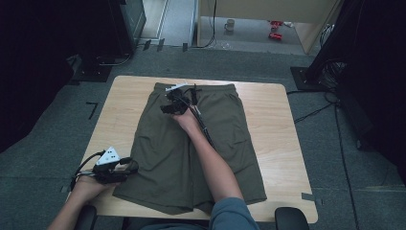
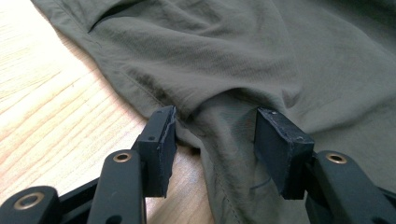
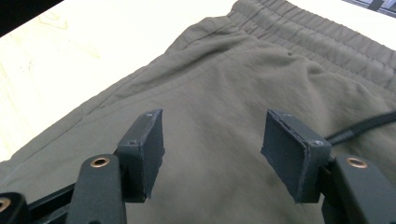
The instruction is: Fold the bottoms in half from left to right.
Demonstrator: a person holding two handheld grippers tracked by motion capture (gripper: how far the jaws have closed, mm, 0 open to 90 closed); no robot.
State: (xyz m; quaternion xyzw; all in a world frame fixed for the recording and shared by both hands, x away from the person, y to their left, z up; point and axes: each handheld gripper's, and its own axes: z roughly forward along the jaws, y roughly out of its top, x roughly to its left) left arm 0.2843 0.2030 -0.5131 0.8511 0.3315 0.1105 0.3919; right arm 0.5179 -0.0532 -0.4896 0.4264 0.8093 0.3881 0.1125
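Olive-green shorts [image 1: 191, 143] lie flat on the wooden table [image 1: 273, 124], waistband at the far side. My left gripper [image 1: 131, 166] rests at the near left corner by the hem of the left leg. In the left gripper view its jaws [image 2: 215, 135] stand open around a puckered ridge of the shorts [image 2: 233, 56]. The pads are beside the cloth, not pressing it. My right gripper [image 1: 167, 106] hovers over the upper left part of the shorts. In the right gripper view it [image 3: 212, 149] is open above the cloth [image 3: 219, 79], near the waistband [image 3: 317, 35] and a black drawstring [image 3: 359, 128].
Bare tabletop flanks the shorts on both sides. Grey carpet surrounds the table, with cables [image 1: 316, 112] on the floor at the right. A mug [image 1: 230, 25] and red items [image 1: 275, 28] sit far back. Dark equipment stands at both back corners.
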